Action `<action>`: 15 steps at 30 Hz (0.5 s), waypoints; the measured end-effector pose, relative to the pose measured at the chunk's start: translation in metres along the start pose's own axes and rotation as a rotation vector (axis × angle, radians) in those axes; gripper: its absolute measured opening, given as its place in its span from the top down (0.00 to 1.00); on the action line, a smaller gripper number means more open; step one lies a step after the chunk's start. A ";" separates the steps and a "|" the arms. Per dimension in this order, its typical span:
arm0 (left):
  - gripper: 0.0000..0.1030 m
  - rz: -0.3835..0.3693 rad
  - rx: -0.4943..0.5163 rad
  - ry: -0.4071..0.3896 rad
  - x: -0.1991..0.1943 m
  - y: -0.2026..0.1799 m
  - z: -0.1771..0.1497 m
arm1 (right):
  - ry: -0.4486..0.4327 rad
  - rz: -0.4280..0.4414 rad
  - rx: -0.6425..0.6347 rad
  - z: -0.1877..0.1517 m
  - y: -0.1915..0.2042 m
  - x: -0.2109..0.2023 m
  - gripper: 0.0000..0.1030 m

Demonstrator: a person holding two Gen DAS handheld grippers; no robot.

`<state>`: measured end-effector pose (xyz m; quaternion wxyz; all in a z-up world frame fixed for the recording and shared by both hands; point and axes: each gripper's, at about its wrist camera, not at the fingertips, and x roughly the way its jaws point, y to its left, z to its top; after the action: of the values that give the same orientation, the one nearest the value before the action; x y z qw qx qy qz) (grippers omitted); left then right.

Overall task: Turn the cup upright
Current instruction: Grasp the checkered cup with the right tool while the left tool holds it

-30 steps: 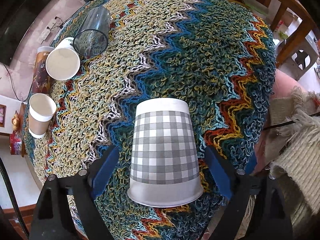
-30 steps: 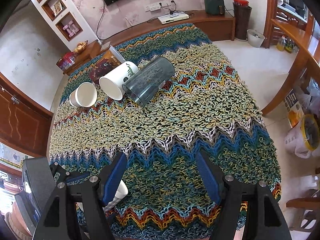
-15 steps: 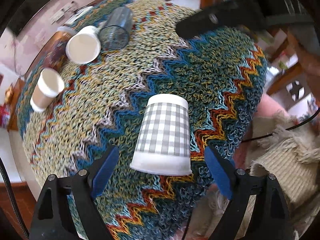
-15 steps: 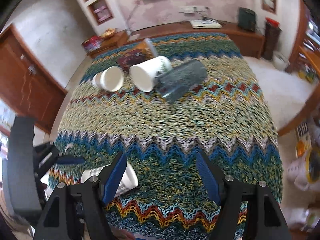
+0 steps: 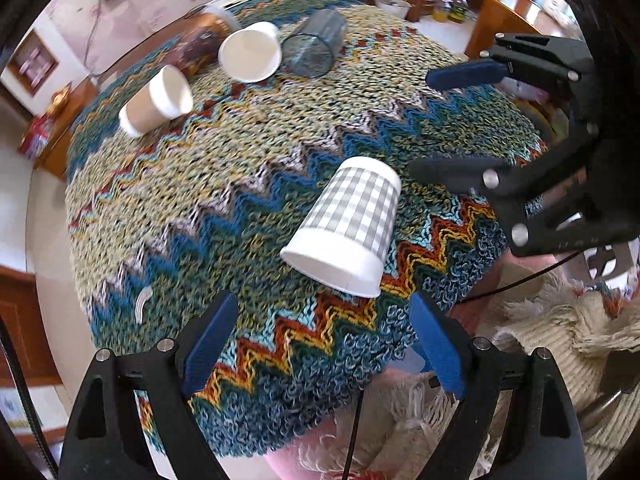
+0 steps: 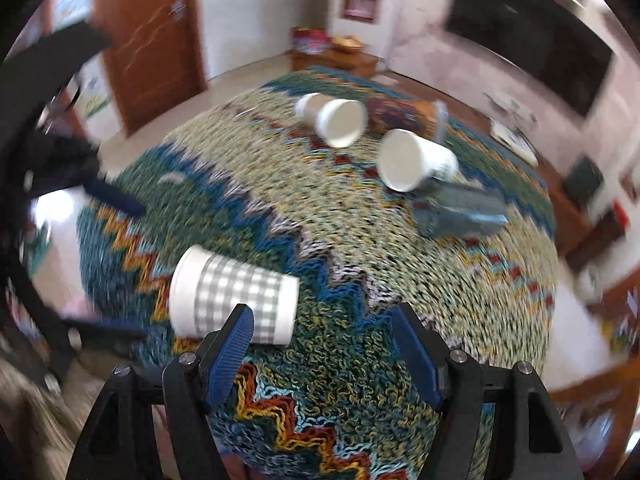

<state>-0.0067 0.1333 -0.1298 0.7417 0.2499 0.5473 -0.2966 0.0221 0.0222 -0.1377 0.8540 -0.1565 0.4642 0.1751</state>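
Observation:
A grey-and-white checked paper cup [image 5: 348, 226] lies on its side on the knitted zigzag cloth [image 5: 248, 168], near the table's front edge. It also shows in the right wrist view [image 6: 234, 296], left of the fingers. My left gripper [image 5: 322, 344] is open and empty, just short of the cup. My right gripper [image 6: 322, 352] is open and empty; it shows in the left wrist view [image 5: 460, 120] to the right of the cup, apart from it.
At the far side lie a brown paper cup [image 5: 158, 100], a white cup [image 5: 250, 56] and a dark clear tumbler [image 5: 314, 50], all on their sides, with a brown canister [image 6: 404, 114] behind. Fringed fabric [image 5: 560, 332] hangs at the front right.
Both grippers have swung around the table. The right gripper has come in close to the right of the checked cup. The cup itself lies where it was.

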 end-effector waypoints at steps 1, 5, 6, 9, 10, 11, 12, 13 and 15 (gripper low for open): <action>0.13 -0.002 -0.017 -0.001 -0.001 0.002 -0.002 | 0.003 0.003 -0.041 0.000 0.004 0.001 0.30; 0.13 -0.009 -0.065 -0.003 -0.003 0.007 -0.005 | -0.005 0.030 -0.226 -0.001 0.023 0.002 0.30; 0.13 -0.007 -0.074 -0.003 -0.003 0.008 -0.006 | -0.004 0.036 -0.281 -0.001 0.029 0.003 0.30; 0.13 -0.007 -0.097 0.000 -0.002 0.009 -0.007 | 0.000 0.029 -0.424 -0.004 0.046 0.007 0.30; 0.13 -0.006 -0.104 0.001 -0.002 0.010 -0.008 | -0.002 0.026 -0.464 -0.004 0.051 0.009 0.30; 0.13 -0.006 -0.110 0.003 -0.002 0.011 -0.010 | -0.008 0.019 -0.509 -0.005 0.057 0.010 0.30; 0.13 -0.005 -0.117 0.004 -0.002 0.012 -0.011 | -0.010 0.017 -0.533 -0.005 0.060 0.011 0.30; 0.13 -0.003 -0.125 0.007 -0.001 0.014 -0.012 | -0.009 0.017 -0.557 -0.006 0.063 0.012 0.30; 0.13 -0.003 -0.140 0.013 0.001 0.017 -0.014 | -0.009 0.006 -0.606 -0.006 0.068 0.015 0.30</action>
<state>-0.0033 0.1551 -0.1341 0.7533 0.1983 0.5720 -0.2571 -0.0048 0.0829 -0.1603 0.7700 -0.4020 0.3874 0.3089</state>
